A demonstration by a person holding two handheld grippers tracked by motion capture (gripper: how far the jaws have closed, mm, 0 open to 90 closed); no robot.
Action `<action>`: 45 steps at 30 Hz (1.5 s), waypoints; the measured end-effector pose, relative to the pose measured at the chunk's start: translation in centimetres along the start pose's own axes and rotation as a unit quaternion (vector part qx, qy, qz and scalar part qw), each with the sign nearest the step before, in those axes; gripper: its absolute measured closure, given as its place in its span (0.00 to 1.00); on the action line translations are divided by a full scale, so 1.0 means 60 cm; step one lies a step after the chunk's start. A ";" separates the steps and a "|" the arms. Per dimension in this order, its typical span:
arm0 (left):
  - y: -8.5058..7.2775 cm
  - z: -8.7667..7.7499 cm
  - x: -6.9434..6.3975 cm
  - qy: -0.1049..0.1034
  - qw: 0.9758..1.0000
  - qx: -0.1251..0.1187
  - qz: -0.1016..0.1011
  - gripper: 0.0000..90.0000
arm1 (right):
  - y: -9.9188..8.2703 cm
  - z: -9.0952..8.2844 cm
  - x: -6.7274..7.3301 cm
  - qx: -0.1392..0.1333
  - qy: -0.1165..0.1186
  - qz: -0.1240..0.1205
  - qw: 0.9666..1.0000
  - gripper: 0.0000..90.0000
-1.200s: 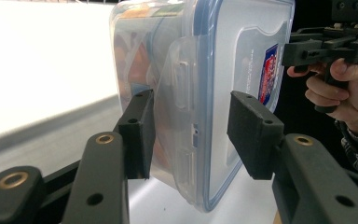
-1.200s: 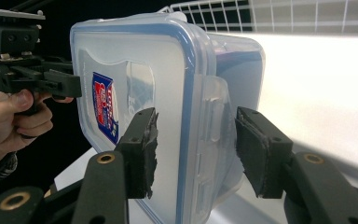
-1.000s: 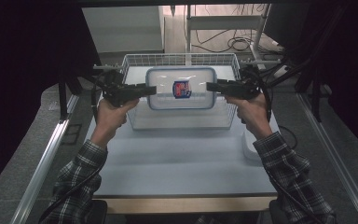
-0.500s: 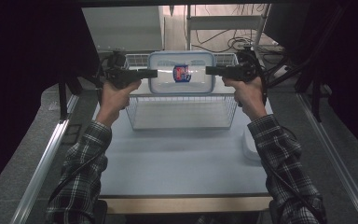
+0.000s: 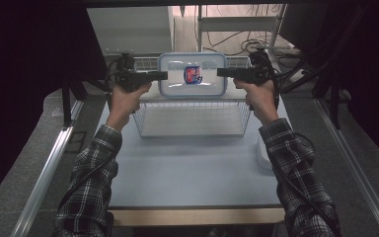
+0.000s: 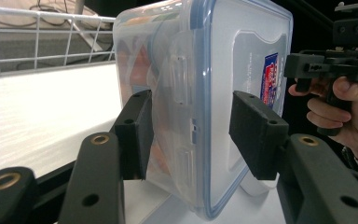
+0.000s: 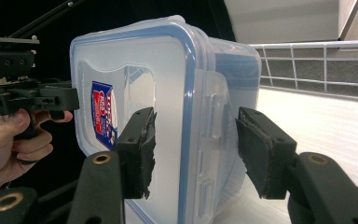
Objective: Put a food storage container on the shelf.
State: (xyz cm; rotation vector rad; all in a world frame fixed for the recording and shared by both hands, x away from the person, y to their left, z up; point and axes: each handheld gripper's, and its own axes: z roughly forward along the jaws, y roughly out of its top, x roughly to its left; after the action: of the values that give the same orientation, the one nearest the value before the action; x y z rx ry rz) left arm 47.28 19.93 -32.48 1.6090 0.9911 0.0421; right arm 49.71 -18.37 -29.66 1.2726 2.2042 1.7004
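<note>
A clear plastic container [image 5: 192, 74] with a blue-rimmed lid and a red-and-blue label hangs over the far rim of the white wire basket [image 5: 192, 126]. My left gripper [image 5: 164, 75] is shut on its left end and my right gripper [image 5: 221, 72] on its right end. In the left gripper view the pads of the left gripper [image 6: 196, 135] clamp the container [image 6: 223, 56] across lid and base, with orange contents dimly visible inside. In the right gripper view the right gripper [image 7: 198, 149] grips the container [image 7: 135, 65] the same way, and the left gripper [image 7: 32, 100] shows beyond it.
The basket stands at the far end of a pale blue table [image 5: 192, 173]. A white object [image 5: 264, 153] lies at the table's right edge. Metal rails run along both sides, and shelving with cables stands behind the basket.
Both hands have carried the container away from the person, from over the basket's middle to its far rim. The grip on both ends looks unchanged.
</note>
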 end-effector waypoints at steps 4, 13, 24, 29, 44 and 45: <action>0.001 0.001 0.001 0.006 1.000 0.002 0.007 0.55 | -0.002 0.001 0.000 -0.002 -0.003 -0.004 1.000 0.53; -0.004 0.020 0.002 0.040 0.999 0.026 0.015 0.55 | -0.008 0.009 -0.002 0.011 -0.018 -0.005 1.000 0.46; -0.007 0.021 0.002 0.037 0.999 0.026 0.007 0.54 | 0.002 0.017 -0.004 0.010 -0.058 -0.015 0.998 0.42; -0.002 0.023 -0.007 0.065 0.997 0.018 0.025 0.51 | 0.007 0.023 0.005 0.010 -0.087 -0.038 0.995 0.45; 0.006 0.017 -0.012 0.085 0.996 0.012 0.023 0.48 | 0.013 0.044 0.008 0.001 -0.107 -0.056 0.993 0.58; 0.007 0.018 -0.012 0.087 0.996 0.010 0.025 0.48 | 0.013 0.042 0.010 0.002 -0.109 -0.057 0.992 0.60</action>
State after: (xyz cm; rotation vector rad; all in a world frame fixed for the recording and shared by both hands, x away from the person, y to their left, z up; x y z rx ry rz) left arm 47.61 18.69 -32.15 1.6694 1.0871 0.2094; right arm 51.03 -16.02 -29.74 1.2420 2.1105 1.4428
